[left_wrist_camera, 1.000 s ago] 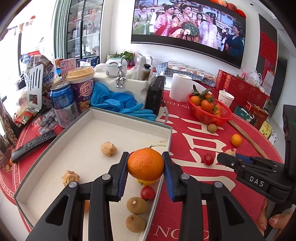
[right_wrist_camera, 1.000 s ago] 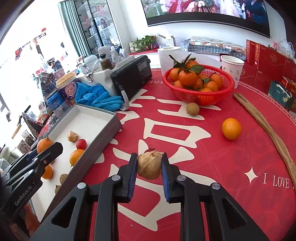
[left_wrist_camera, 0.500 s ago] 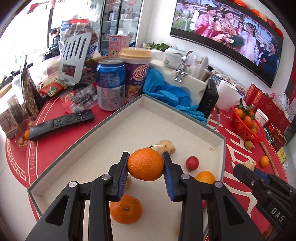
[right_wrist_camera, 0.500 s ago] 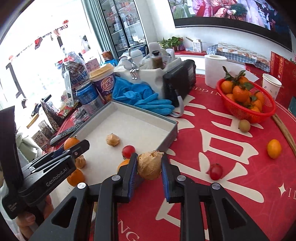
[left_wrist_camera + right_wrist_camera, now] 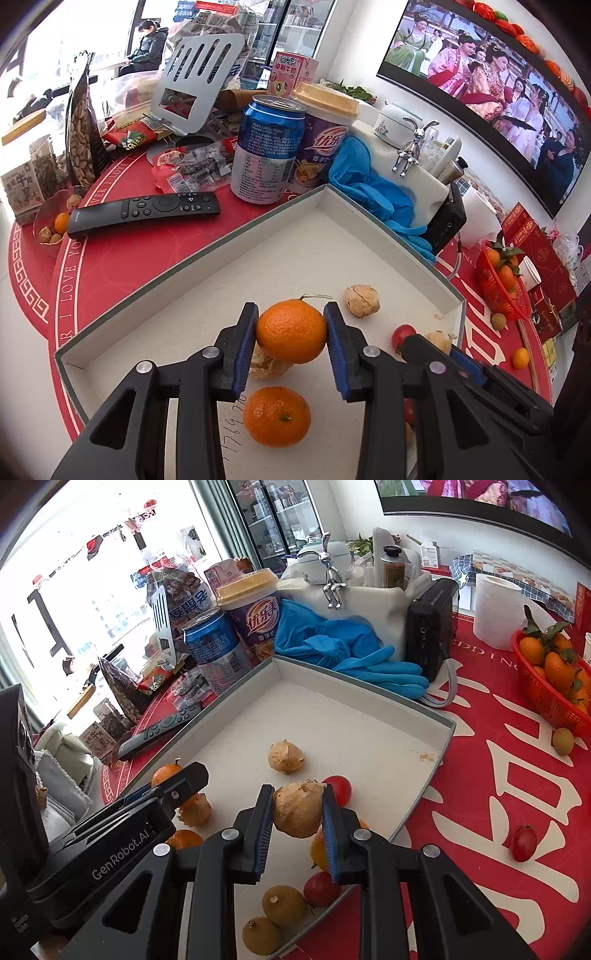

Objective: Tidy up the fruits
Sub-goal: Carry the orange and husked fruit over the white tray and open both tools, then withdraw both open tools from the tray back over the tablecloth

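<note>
The round orange mandarin (image 5: 291,331) sits between the blue pads of the left tool (image 5: 291,345), above the floor of the shallow white cardboard tray (image 5: 207,254). The jaws have just been opening; both pads look still to touch the peel. Below it lie a second mandarin (image 5: 277,416) and a papery husked fruit (image 5: 271,365). The right tool (image 5: 297,819) pinches a tan husked fruit (image 5: 297,809) over the tray's near corner, above a red cherry tomato (image 5: 339,789). A blue drink can (image 5: 267,149) and a black remote control (image 5: 146,213) stand on the red-clothed bench (image 5: 122,266) beyond the tray.
</note>
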